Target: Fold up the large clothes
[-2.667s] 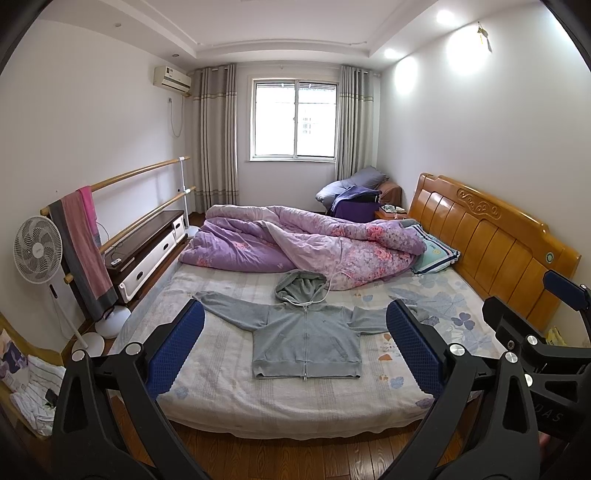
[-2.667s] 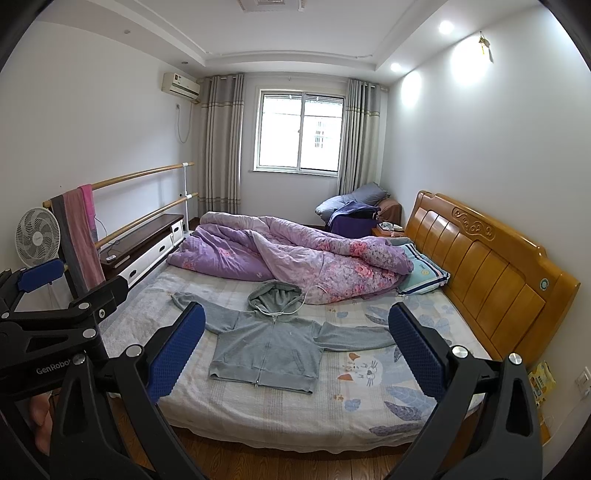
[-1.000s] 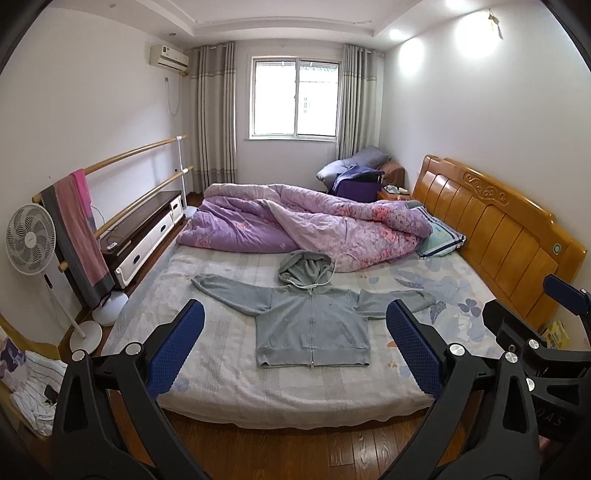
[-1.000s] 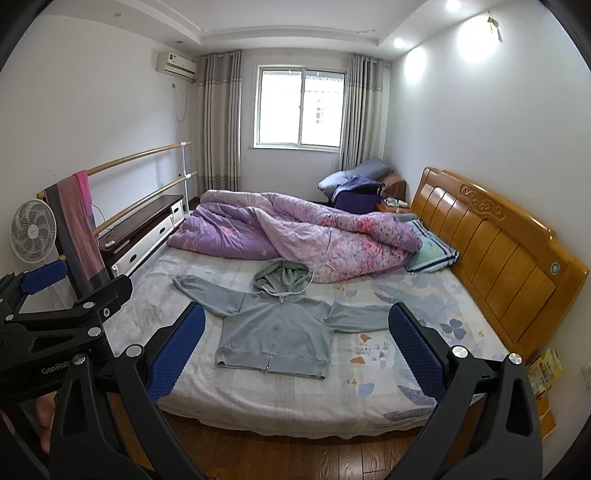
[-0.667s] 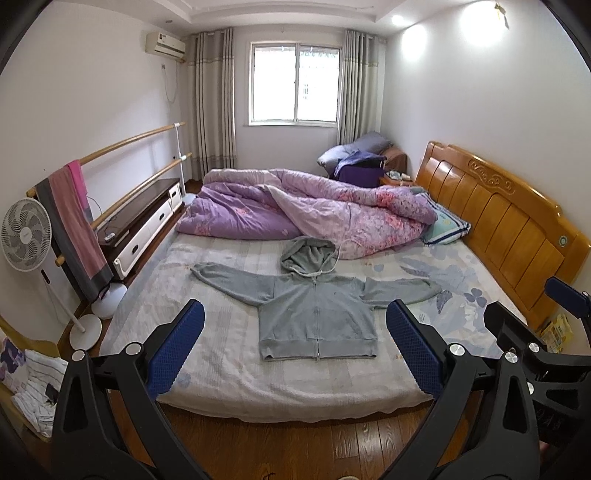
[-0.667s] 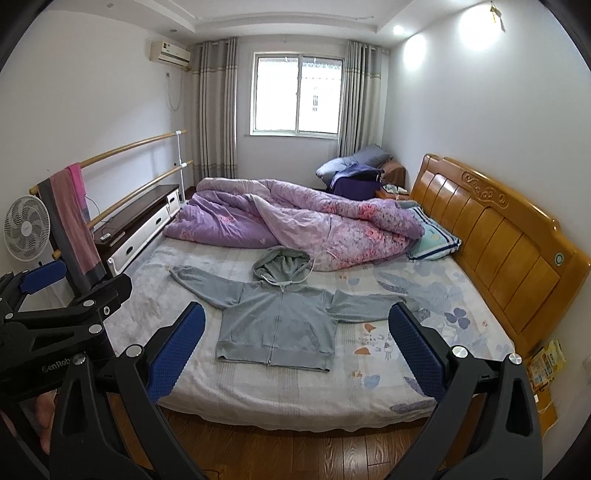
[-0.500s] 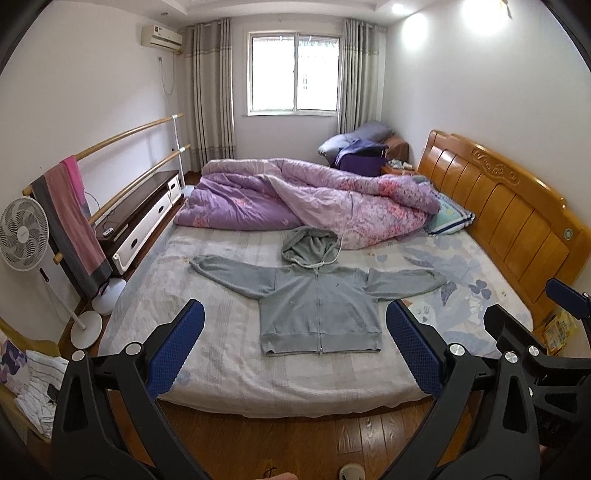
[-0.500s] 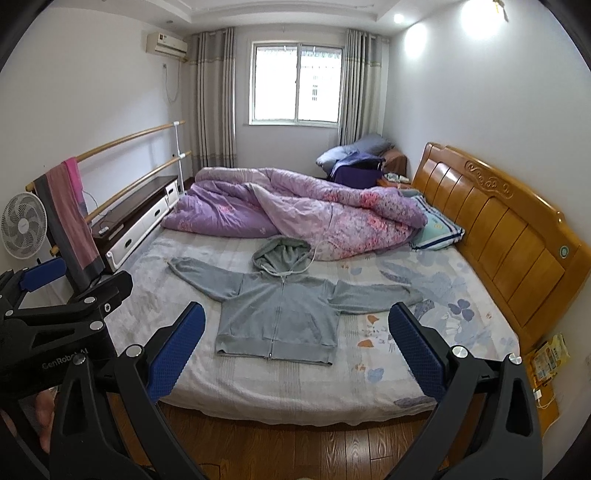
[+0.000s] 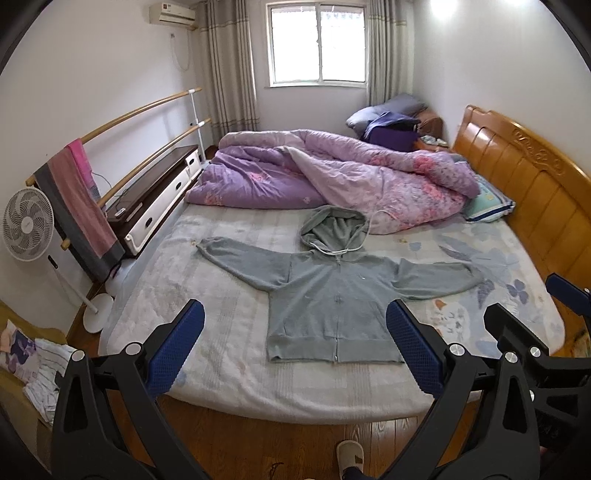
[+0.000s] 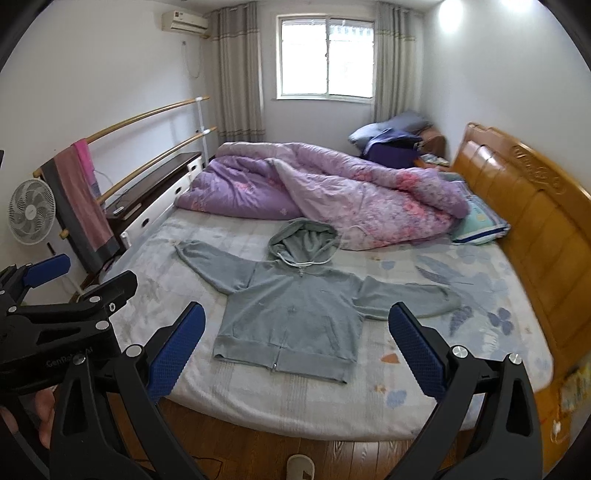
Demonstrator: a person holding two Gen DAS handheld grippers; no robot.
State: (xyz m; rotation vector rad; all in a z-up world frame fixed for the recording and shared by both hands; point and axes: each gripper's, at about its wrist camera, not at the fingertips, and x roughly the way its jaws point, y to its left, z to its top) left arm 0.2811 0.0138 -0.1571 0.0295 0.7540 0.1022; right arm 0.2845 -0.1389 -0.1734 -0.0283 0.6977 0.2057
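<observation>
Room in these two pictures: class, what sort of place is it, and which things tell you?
A home bedroom: a wide bed with a wooden headboard, a rumpled purple quilt, and a curtained window.

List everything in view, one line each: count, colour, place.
hoodie: 1, grey, spread flat on the bed, sleeves out, zip up
bed: 1, pale floral sheet, centre of room
duvet: 1, purple and pink, bunched at the far side of the bed
pillow: 1, green and blue, by the headboard
headboard: 1, orange wood, right
fan: 1, white, left by the wall
towel: 1, pink and grey, on the left rails
cabinet: 1, dark top, white drawers, left of bed
window: 1, far wall
air conditioner: 1, white, upper left wall
slipper: 1, pale, on the floor
left gripper: fingers blue, open, empty
right gripper: fingers blue, open, empty
</observation>
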